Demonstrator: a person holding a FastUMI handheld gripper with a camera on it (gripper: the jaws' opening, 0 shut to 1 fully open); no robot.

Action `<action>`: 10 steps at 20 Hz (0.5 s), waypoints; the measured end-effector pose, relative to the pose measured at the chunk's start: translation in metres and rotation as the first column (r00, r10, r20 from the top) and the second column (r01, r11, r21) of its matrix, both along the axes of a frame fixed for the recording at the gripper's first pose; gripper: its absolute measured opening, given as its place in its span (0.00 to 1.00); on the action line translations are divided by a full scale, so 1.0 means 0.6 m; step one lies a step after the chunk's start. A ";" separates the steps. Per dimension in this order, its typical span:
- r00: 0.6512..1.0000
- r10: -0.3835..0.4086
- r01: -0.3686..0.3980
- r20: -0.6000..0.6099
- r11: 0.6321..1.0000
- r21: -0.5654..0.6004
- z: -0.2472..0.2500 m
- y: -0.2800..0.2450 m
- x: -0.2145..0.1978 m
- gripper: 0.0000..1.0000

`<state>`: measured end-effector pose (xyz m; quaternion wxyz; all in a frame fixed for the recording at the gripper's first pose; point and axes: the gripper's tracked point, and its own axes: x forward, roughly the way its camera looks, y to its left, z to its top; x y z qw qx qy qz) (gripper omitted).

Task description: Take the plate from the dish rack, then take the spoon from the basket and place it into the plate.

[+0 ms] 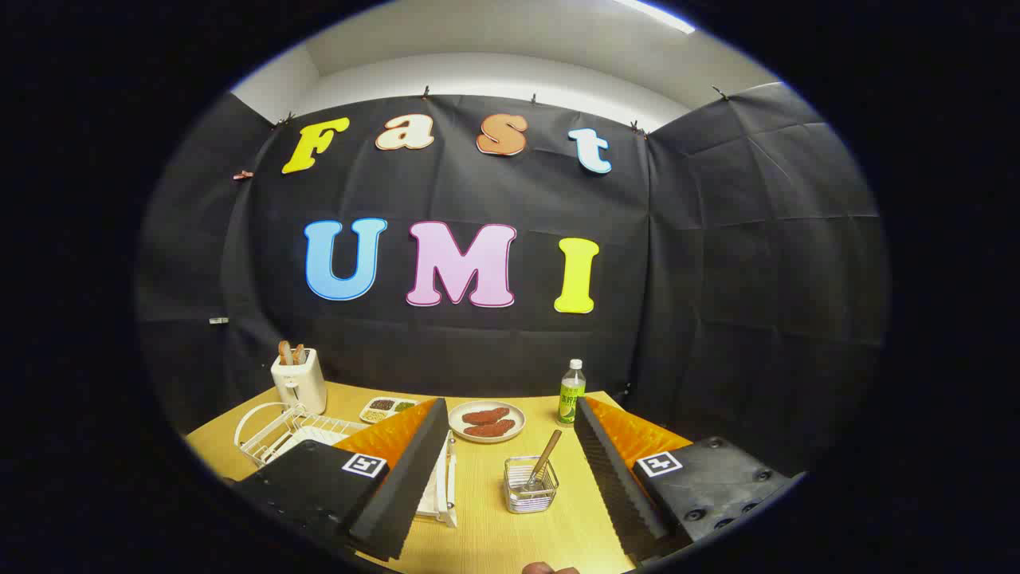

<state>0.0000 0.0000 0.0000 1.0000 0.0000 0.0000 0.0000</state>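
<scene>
**Gripper wide open above the table, basket dead ahead**

We're over a pale wooden table (486,526), black cloth booth walls on three sides and a white ceiling above. Everything is placed off the wire basket (531,484). Far to its left, a white toaster (299,380) with toast sticking up. Nearer, still left of the basket, the white wire dish rack (275,430), partly hidden behind the left finger; a white plate (307,435) seems to lie in it. Beyond the basket and to its left, a divided snack tray (386,409), then a round plate of brown food pieces (487,421). In the basket stands the spoon (545,460), handle leaning up and to the right, away from us. Beyond it to the right, a green-labelled bottle (570,391). The gripper (510,478) is spread wide, holding nothing, the basket between its fingers.
</scene>
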 end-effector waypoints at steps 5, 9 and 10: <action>1.000 -0.007 0.006 -0.025 1.000 -0.019 -0.014 0.000 0.000 0.98; 1.000 -0.006 0.006 -0.024 1.000 -0.019 -0.012 0.003 0.000 0.98; 1.000 -0.005 0.004 -0.026 1.000 -0.021 -0.013 0.003 0.003 0.98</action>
